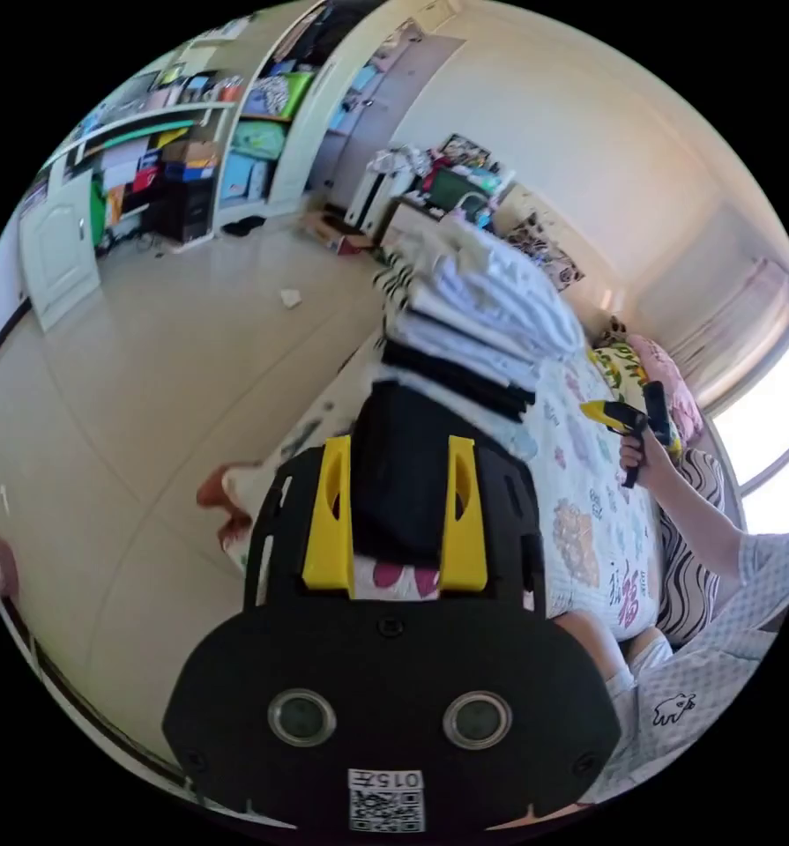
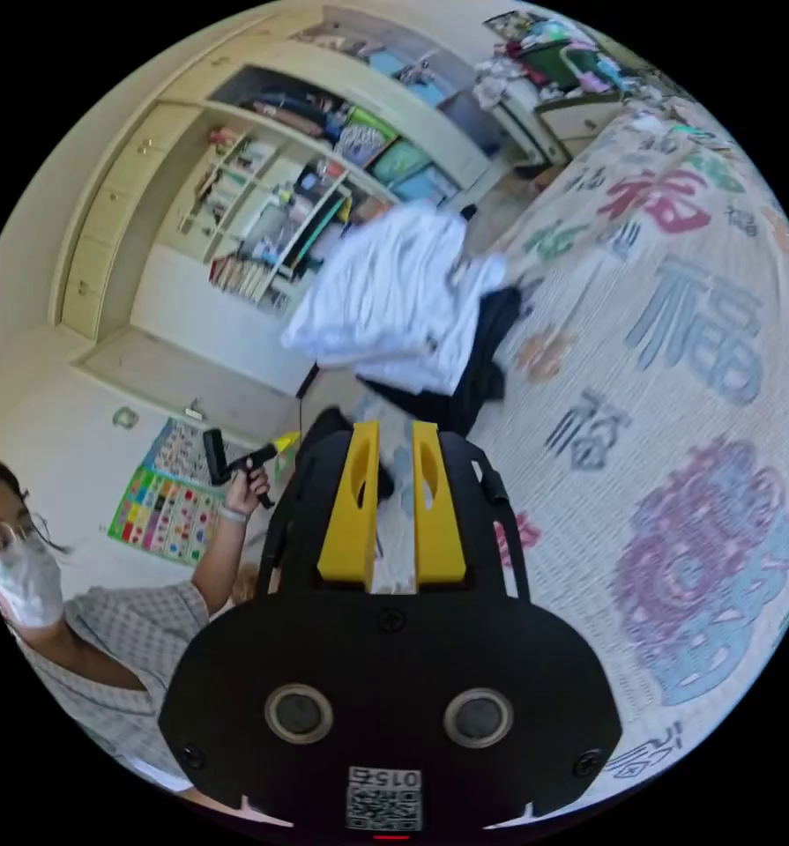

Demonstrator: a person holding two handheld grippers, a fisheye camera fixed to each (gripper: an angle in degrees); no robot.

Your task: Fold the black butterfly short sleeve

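Note:
The black short sleeve is a folded dark bundle that fills the gap between my left gripper's yellow jaws, and both jaws press on it. It hangs just in front of a stack of folded white and black clothes at the bed's edge. In the left gripper view a hand holds my right gripper over the bed, away from the stack. My right gripper has its jaws a narrow gap apart with nothing between them. In its view the white pile lies ahead on dark cloth, and the left gripper is at the left.
A patterned bedspread covers the bed. The person stands at the bedside, an arm reaching over it. A tiled floor leads to crowded shelves. Striped and flowered pillows lie near the window.

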